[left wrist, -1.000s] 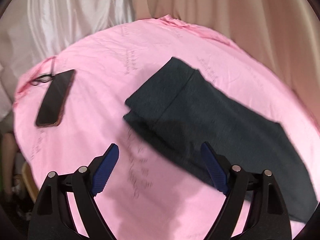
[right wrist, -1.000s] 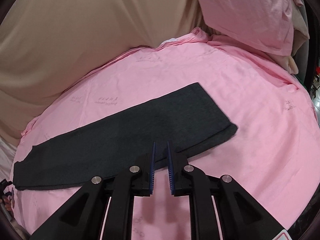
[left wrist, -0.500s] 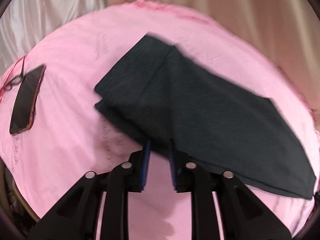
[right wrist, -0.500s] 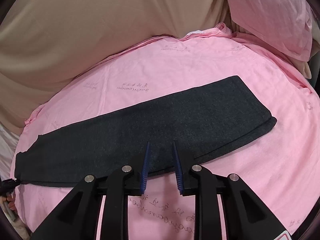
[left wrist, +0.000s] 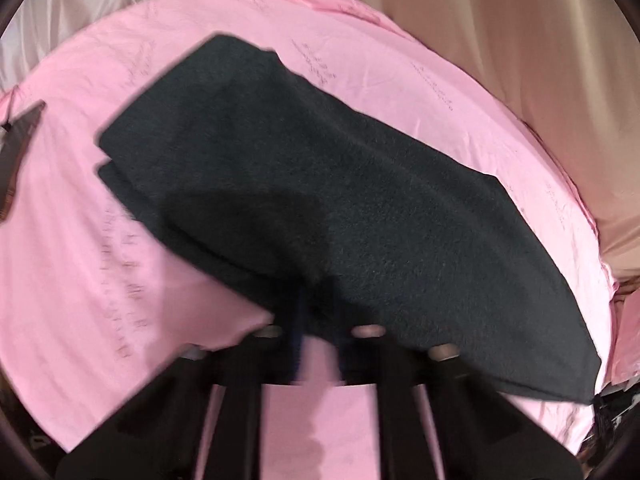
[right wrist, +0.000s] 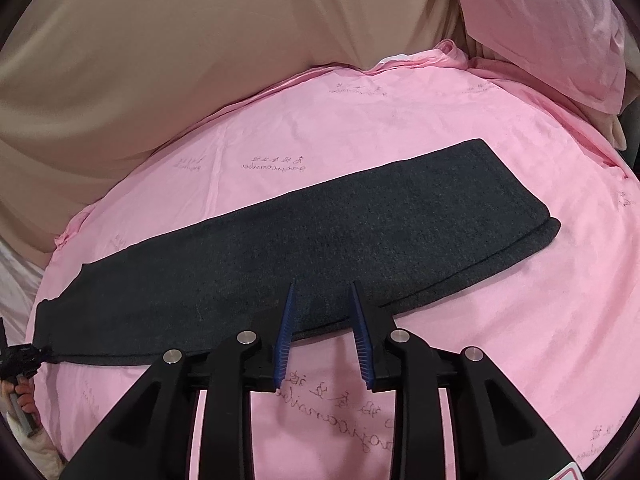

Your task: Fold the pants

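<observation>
Pink bed sheet (right wrist: 500, 320): it covers the bed and carries everything; it looks thin and loose, so your pads could pinch it along with the garment and drag it up into the fold.

Dark grey pants (right wrist: 320, 240): they lie flat on the sheet as one long strip, already doubled leg over leg, one end far to the left in the right view, the rounded end to the right. The near long edge shows two layers slightly offset, so a shallow bite may catch only the top one and the fold would open as you lift.

Left hand-held gripper (left wrist: 316, 316): blurred, but its jaws have come together at the near edge of the pants. I judge it is clamped on that edge, though you cannot tell how many layers it has, or whether sheet is in the bite. Lift gently and watch what rises.

Right hand-held gripper (right wrist: 322, 332): its jaws are opening, and the blue pads stand apart, straddling the near edge of the pants around mid-length without pressing it. If your left hand lifts before this one has bitten, the strip will hang crooked and twist.

Phone (left wrist: 16, 160): a dark slab near the left edge of the bed, well apart from the pants; a dragged sheet could shift it.
</observation>
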Available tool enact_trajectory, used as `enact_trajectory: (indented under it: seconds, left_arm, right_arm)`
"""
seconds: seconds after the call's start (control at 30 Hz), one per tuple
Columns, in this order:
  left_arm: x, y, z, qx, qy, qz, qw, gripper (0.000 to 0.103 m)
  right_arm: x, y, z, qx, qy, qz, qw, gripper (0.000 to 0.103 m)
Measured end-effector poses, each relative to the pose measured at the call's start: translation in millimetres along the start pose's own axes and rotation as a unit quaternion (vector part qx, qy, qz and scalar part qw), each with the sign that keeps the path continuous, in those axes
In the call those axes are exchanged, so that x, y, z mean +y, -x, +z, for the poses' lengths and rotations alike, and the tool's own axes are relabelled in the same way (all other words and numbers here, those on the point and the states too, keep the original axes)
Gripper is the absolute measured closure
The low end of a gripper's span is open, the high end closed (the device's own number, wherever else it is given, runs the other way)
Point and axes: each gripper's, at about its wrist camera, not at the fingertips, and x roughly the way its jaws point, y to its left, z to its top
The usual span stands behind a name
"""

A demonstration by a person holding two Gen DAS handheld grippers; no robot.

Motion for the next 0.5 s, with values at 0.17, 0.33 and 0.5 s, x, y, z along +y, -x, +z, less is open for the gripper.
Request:
enact_trajectory:
  seconds: [0.17,0.33,0.5]
  left_arm:
    - [-4,-9,-16,0.02,-0.031,0.062,0.9974,0.103]
    - [-25,9,-23,-0.011,-0.046,0.07,0.9964,0.09]
    - [-69,33,-30,-0.082,-0.087,0.103,0.9874,0.034]
  right_arm:
    - [-44,7,4,-0.017,-0.04,-0.038,0.998,0.067]
    - [-104,14,13,-0.031,-0.086,-0.076,0.993,0.067]
    - [-149,2,31,-0.031,-0.122,-0.08,0.989,0.067]
